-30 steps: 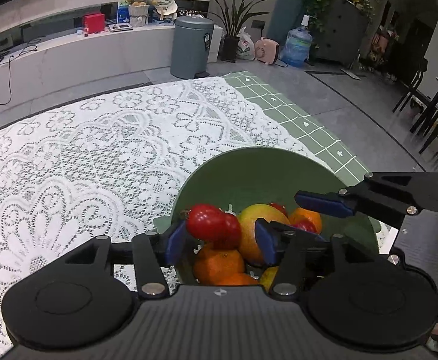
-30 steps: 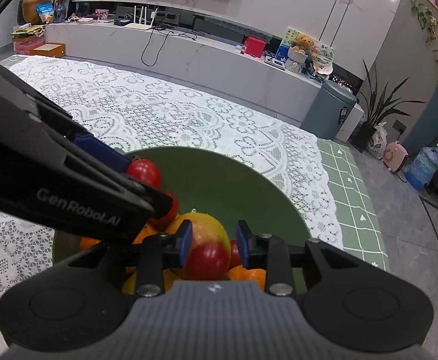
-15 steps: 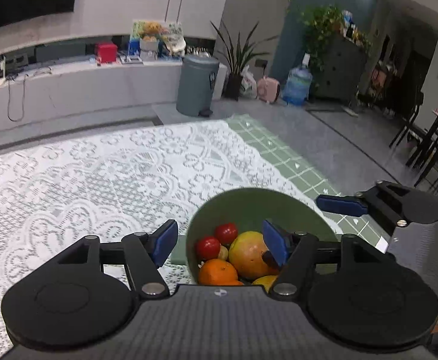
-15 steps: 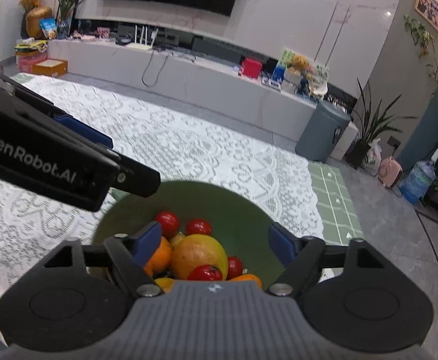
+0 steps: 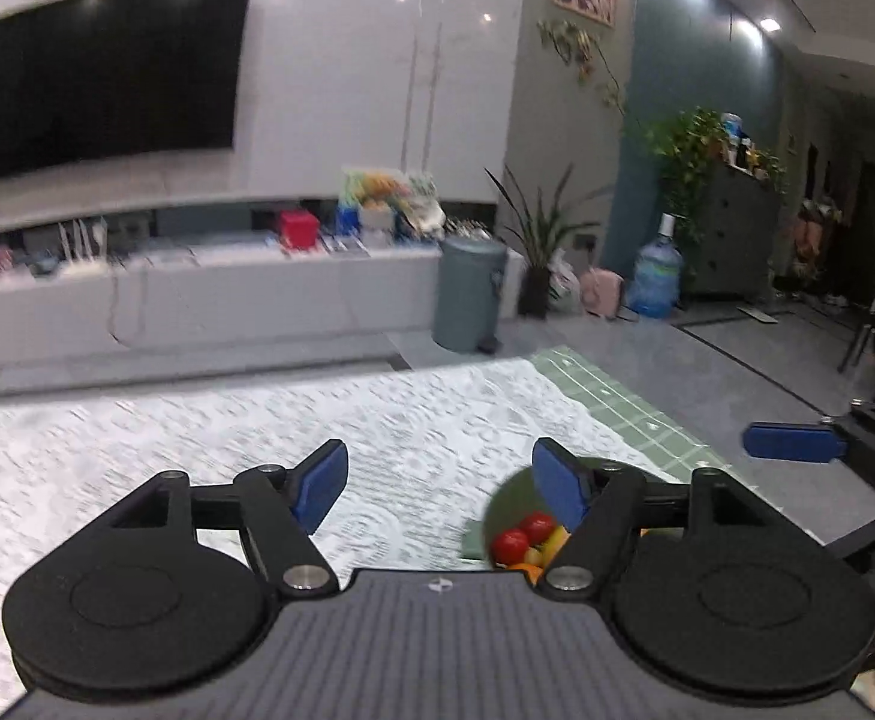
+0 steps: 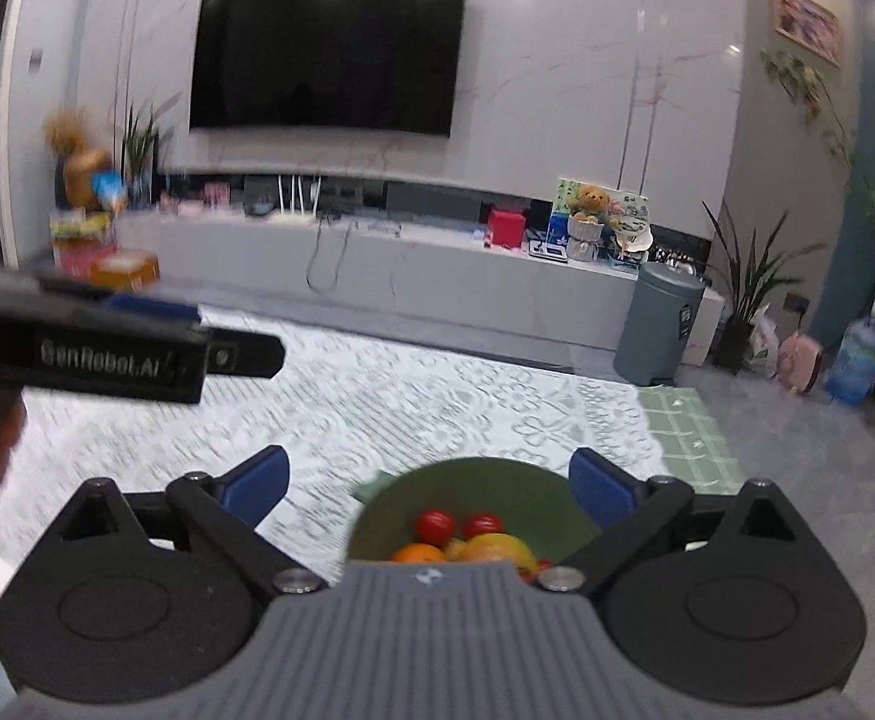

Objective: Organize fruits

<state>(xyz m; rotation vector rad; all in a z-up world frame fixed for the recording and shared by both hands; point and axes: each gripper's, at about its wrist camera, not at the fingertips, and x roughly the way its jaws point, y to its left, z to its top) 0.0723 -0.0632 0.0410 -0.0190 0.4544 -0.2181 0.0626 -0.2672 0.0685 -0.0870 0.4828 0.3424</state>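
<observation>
From the left wrist, the left tongs (image 5: 437, 483) are spreading wider with nothing between the blue pads, and the green bowl (image 5: 506, 495) sits low and right behind one finger, two red tomatoes (image 5: 524, 534) showing inside. Judged from this, the step in hand is backing off a loaded bowl; it is best done by lifting clear without clipping the rim. From the right wrist, the right tongs (image 6: 428, 480) are likewise opening and empty above the bowl, which rests on the lace-covered surface (image 6: 413, 396). The bowl stands upright, mouth up; the mango (image 6: 494, 547) lies long axis roughly across the view.
</observation>
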